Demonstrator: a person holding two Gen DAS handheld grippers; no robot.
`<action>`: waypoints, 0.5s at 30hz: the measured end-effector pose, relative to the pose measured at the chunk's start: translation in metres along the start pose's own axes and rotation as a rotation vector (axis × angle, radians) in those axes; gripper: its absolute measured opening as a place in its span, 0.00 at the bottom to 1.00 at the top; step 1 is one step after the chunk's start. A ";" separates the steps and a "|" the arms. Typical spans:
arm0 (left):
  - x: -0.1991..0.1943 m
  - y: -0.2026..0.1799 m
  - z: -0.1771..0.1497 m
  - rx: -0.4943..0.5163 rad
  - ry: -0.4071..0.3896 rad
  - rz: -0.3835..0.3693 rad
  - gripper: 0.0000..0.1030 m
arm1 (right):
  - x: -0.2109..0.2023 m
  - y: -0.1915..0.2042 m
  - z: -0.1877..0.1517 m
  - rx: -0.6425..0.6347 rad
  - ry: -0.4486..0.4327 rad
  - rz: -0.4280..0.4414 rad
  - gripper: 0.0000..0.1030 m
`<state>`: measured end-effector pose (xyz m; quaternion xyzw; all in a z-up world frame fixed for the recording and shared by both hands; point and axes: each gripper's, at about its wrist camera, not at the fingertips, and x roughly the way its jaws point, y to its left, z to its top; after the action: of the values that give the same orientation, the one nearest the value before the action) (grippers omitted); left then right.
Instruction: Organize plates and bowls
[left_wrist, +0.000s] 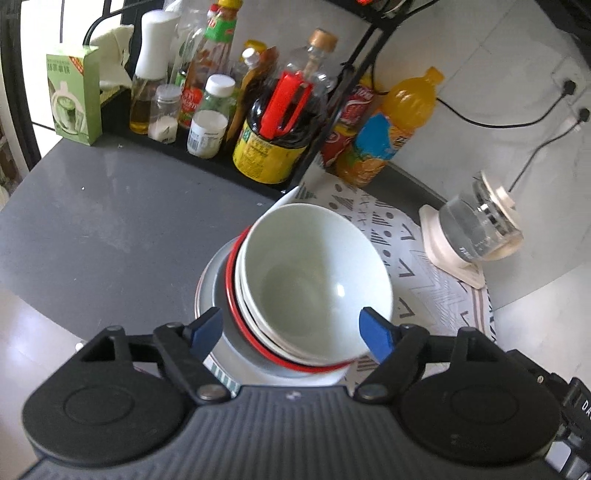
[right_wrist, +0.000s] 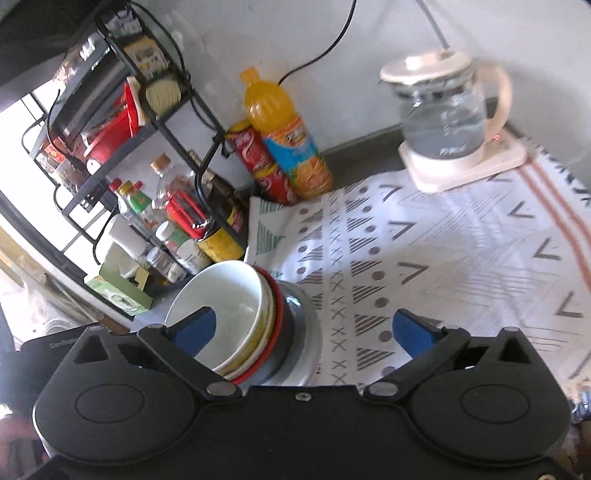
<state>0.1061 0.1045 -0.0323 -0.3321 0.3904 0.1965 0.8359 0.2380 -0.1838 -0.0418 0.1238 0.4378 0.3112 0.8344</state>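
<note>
Left wrist view, item one: left gripper (left_wrist: 291, 328), jaws spread wide and grasping nothing, blue pads to either side of the near rim of a stack of bowls and plates (left_wrist: 295, 295).

Item two: the stack itself. Top piece, a pale white bowl (left_wrist: 314, 273), empty, tipped slightly rather than sitting level. Beneath it, a second white bowl, then a red-rimmed dish (left_wrist: 236, 295), then a grey plate (left_wrist: 210, 284) at the base. Nested by size, largest lowest, which suggests sorting is largely done. Stack rests at the edge of a patterned cloth (left_wrist: 417, 280), partly over the grey counter (left_wrist: 110, 221).

Item three: right gripper (right_wrist: 319, 328), likewise released and empty, hanging over the cloth; its left pad overlaps the top bowl (right_wrist: 221, 295) in view, though contact cannot be told.

Item four: black rack (left_wrist: 207, 162) behind the stack, holding upright bottles: a dark sauce bottle with red handle (left_wrist: 277, 125), an oil bottle (left_wrist: 147, 85), small white-capped jars (left_wrist: 207, 129). A green box (left_wrist: 74, 96) stands beside the rack.

Item five: orange drink bottle (right_wrist: 284, 136) and red cans (right_wrist: 258, 158) in the wall corner, clear of the working area.

Item six: glass kettle (right_wrist: 443, 114) on its cream base, cord running to the wall; contents cannot be told.
</note>
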 end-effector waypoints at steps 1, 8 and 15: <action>-0.003 -0.001 -0.002 0.005 -0.004 -0.003 0.78 | -0.006 -0.001 -0.001 -0.002 -0.010 -0.009 1.00; -0.036 -0.009 -0.009 0.085 -0.061 -0.050 0.93 | -0.046 0.003 -0.008 -0.008 -0.092 -0.086 1.00; -0.063 -0.005 -0.009 0.185 -0.073 -0.120 1.00 | -0.081 0.019 -0.019 0.009 -0.194 -0.197 1.00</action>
<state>0.0656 0.0906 0.0144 -0.2688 0.3556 0.1210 0.8870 0.1805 -0.2214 0.0085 0.1135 0.3666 0.2126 0.8986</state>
